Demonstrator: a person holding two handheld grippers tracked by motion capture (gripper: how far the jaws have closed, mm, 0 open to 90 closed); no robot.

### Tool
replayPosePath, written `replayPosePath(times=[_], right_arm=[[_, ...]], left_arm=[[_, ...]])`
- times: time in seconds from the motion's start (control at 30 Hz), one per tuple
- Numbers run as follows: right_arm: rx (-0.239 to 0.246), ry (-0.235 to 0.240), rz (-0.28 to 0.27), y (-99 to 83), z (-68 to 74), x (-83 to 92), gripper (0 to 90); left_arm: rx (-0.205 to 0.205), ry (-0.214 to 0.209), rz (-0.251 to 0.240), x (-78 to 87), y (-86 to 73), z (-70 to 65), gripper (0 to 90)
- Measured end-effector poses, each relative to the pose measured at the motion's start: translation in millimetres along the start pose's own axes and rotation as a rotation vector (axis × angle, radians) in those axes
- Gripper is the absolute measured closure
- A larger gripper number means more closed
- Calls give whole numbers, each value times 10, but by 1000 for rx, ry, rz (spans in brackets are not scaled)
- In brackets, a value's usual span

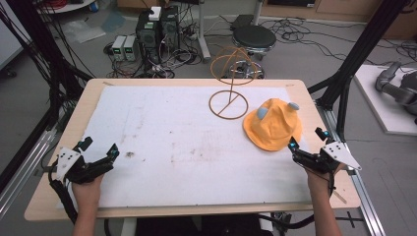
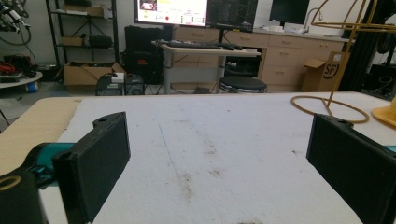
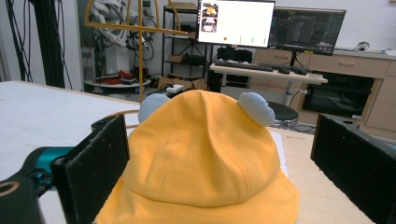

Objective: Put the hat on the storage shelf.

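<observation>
A yellow bucket hat (image 1: 272, 124) with two grey ears lies on the white mat at the right of the table. It fills the middle of the right gripper view as the hat (image 3: 205, 163). My right gripper (image 1: 306, 140) stands open just in front of the hat's near brim, its jaws spread to either side of it. A golden wire stand (image 1: 230, 78) with a round base rises behind the hat, and the stand (image 2: 334, 100) appears at the right in the left gripper view. My left gripper (image 1: 98, 147) rests open at the near left, nothing between its jaws.
The white mat (image 1: 172, 142) covers most of the wooden table (image 1: 88, 98). Black frame posts (image 1: 354, 59) stand at both sides. Beyond the far edge are a stool (image 1: 253, 37), cables and electronics boxes (image 1: 157, 27) on the floor.
</observation>
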State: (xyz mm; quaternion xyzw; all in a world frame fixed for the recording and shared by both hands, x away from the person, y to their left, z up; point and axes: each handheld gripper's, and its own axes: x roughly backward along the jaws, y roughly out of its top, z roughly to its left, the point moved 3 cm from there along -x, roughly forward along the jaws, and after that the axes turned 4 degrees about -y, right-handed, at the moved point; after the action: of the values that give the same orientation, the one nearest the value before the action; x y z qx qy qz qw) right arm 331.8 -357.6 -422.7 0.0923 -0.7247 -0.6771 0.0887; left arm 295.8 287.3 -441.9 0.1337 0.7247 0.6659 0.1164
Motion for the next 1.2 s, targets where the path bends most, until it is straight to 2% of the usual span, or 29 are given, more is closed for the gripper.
replayPosePath(times=[0.23, 0.37, 0.6, 0.7, 0.73, 0.8, 0.97, 1.2], right_arm=[[13, 2, 7, -7, 11, -19, 41], [3, 8, 9, -1, 23, -22, 41], [-8, 42, 19, 71, 27, -126, 48], [6, 55, 29, 100, 22, -167, 54], [11, 76, 50, 107, 22, -212, 69], [22, 86, 80, 90, 21, -267, 73], [59, 80, 137, 50, 4, -399, 75], [128, 75, 188, 122, -4, -586, 88]], left_arm=[[-4, 1, 1, -3, -1, 4, 66], [-4, -2, 2, -11, -4, 3, 66], [-5, -8, -1, -3, 1, 1, 66], [-5, -9, 1, -9, 4, -8, 66], [-8, -10, 1, -9, 6, -12, 66], [-8, -11, 0, -12, 6, -20, 66], [-8, -16, 3, -12, -1, -19, 66], [-11, -19, 6, -17, -4, -33, 66]])
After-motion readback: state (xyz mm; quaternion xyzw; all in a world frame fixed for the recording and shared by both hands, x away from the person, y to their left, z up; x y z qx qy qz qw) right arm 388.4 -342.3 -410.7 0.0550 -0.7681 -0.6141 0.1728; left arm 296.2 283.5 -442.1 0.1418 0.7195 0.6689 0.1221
